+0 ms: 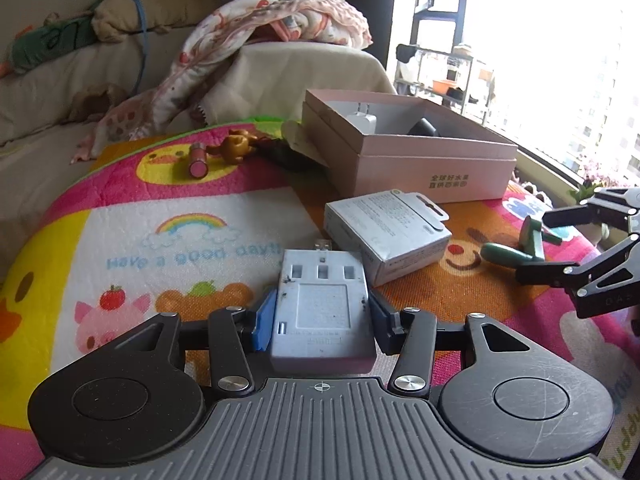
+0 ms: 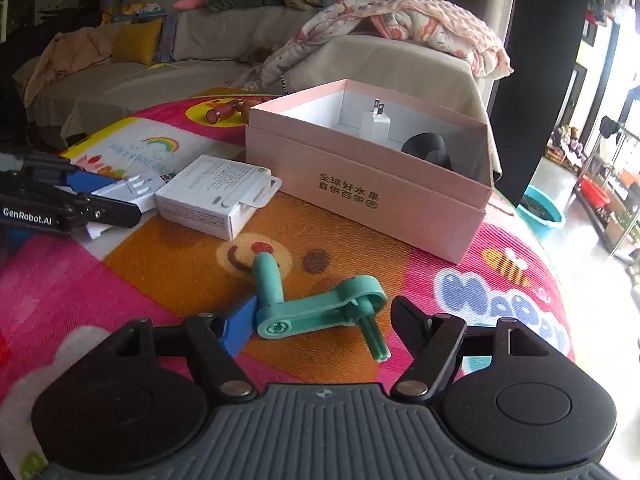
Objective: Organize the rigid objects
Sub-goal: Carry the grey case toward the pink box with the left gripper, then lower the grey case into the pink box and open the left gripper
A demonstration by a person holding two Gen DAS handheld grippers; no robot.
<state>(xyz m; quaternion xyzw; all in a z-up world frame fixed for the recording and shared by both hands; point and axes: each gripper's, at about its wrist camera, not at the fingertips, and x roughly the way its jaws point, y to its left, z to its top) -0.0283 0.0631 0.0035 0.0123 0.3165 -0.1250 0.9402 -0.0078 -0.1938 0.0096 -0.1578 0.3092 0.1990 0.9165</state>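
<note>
My left gripper (image 1: 320, 320) is shut on a pale blue-grey charger block (image 1: 322, 312) with a USB plug at its far end, low over the mat; it also shows in the right wrist view (image 2: 128, 190). My right gripper (image 2: 320, 320) is open around a teal crank-shaped handle (image 2: 316, 310) lying on the mat, also seen in the left wrist view (image 1: 516, 250). An open pink box (image 2: 372, 200) behind holds a white plug adapter (image 2: 378, 124) and a black round object (image 2: 426, 148). A white carton (image 2: 218, 196) lies between the grippers.
A colourful cartoon play mat (image 1: 160, 216) covers the round table. A pink cylinder (image 1: 197, 160) and a gold figure (image 1: 236, 146) lie at the far side. A sofa with a patterned blanket (image 1: 272, 28) stands behind. A teal basin (image 2: 540, 210) sits on the floor at right.
</note>
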